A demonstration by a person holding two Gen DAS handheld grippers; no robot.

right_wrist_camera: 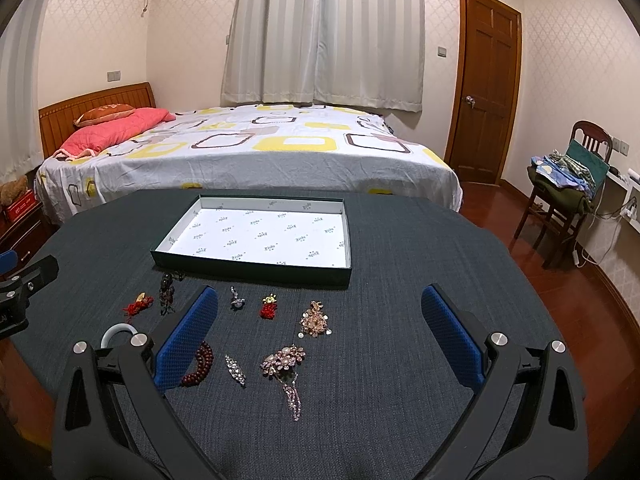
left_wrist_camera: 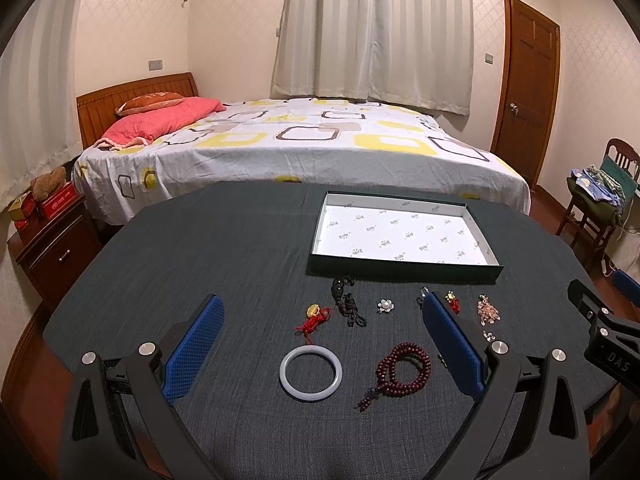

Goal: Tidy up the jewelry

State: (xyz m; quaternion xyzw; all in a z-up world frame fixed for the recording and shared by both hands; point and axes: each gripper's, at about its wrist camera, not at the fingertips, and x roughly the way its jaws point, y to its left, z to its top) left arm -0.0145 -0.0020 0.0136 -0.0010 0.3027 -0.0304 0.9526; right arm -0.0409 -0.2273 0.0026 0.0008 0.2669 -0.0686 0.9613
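Note:
An empty shallow box (left_wrist_camera: 404, 276) (right_wrist_camera: 256, 270) with a white printed lining sits on the dark cloth table. Jewelry lies in front of it: a pale jade bangle (left_wrist_camera: 311, 373), a dark red bead bracelet (left_wrist_camera: 404, 370), a red-cord gold charm (left_wrist_camera: 316, 316), a black cord piece (left_wrist_camera: 348, 306), a pearl flower brooch (left_wrist_camera: 386, 306). The right wrist view shows a pearl brooch with chain (right_wrist_camera: 284, 362), a crystal clip (right_wrist_camera: 235, 370), a rose-gold cluster (right_wrist_camera: 315, 323) and a red charm (right_wrist_camera: 269, 307). My left gripper (left_wrist_camera: 320, 304) and right gripper (right_wrist_camera: 320, 296) are open, empty, above the table.
A bed (left_wrist_camera: 304, 148) with a patterned sheet stands behind the table. A nightstand (left_wrist_camera: 56, 248) is at the left, a chair (right_wrist_camera: 568, 188) piled with clothes at the right, and a wooden door (right_wrist_camera: 486, 84) beyond. The table edge drops to a red wooden floor.

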